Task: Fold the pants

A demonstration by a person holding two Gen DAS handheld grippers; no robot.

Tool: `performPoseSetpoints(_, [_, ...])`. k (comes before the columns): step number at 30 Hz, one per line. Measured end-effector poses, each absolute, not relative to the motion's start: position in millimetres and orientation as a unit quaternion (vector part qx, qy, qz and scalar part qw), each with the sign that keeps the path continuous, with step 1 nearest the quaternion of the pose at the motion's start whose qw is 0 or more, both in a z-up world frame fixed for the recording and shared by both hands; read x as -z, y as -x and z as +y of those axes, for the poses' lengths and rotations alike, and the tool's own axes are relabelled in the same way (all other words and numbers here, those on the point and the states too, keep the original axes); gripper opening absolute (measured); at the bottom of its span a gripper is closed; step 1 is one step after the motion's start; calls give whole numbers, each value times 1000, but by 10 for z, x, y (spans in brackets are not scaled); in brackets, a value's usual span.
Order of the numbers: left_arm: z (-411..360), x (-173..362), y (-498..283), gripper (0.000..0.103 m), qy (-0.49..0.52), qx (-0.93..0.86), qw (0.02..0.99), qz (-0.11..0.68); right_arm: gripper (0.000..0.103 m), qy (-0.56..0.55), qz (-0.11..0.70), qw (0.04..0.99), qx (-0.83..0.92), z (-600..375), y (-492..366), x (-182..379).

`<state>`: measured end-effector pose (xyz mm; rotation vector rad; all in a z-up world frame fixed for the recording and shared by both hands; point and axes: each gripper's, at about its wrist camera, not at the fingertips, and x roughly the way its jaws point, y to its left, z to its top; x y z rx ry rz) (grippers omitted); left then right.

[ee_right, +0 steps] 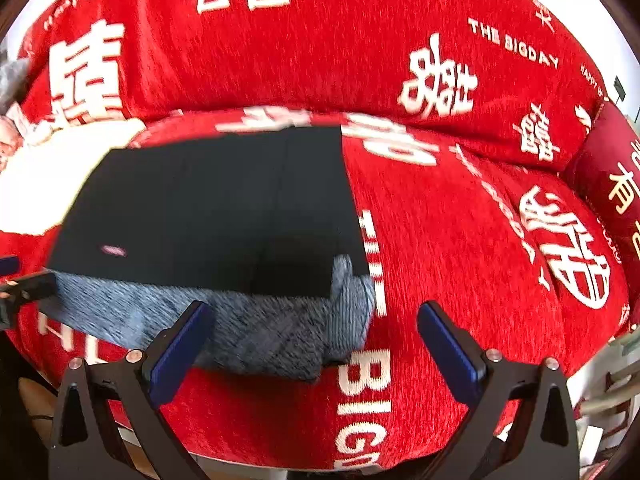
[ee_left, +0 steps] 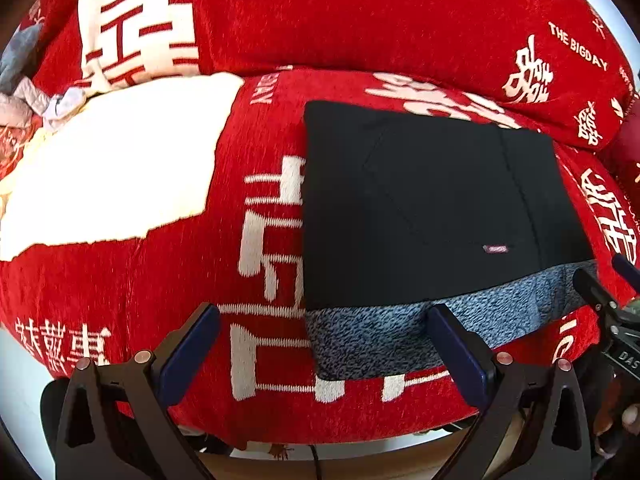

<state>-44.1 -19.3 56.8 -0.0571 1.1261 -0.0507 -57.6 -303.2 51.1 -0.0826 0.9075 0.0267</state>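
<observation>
Black pants [ee_left: 432,200] lie folded into a rectangle on the red sofa seat, with a grey-blue fleece lining band [ee_left: 400,332] showing along the near edge. My left gripper [ee_left: 324,344] hovers open just in front of that band, nothing between its fingers. In the right wrist view the same pants [ee_right: 216,204] and lining [ee_right: 260,332] sit left of centre. My right gripper [ee_right: 316,344] is open near the lining's right corner, holding nothing. The right gripper's tip [ee_left: 596,288] shows at the right edge of the left view.
A red sofa cover [ee_right: 460,240] with white characters spans seat and backrest. A white cloth patch [ee_left: 112,168] lies left of the pants. Crumpled grey and pink fabric [ee_left: 24,96] sits at the far left. A dark red cushion [ee_right: 608,184] is at the right end.
</observation>
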Motion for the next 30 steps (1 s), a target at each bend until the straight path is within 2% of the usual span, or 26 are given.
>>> performPoseSetpoints(5, [-181,-505,384,103,30,23,839,543,102,54,412,908,-54,-2697,577,-591])
performPoseSetpoints(12, [-174,-434,368,103,28,34,831,554,102,84,448,886,-82,-2505,489,-299])
performPoseSetpoints(15, [-130,-466,397,103,25,37,829,557,102,83,444,889,-73,-2641,523,-359])
performPoseSetpoints(20, [90,-558,356,103,71,68,825,557,103,21,436,898,-57,-3221,581,-474])
performPoseSetpoints(24, [169,-480,120,103,113,85,805,576,103,-76,455,886,-44,-3744,388,-425])
performPoseSetpoints(30, [-72,-327,-254,103,144,130,775,601,103,-135,494,853,-98,-3755,0,-116])
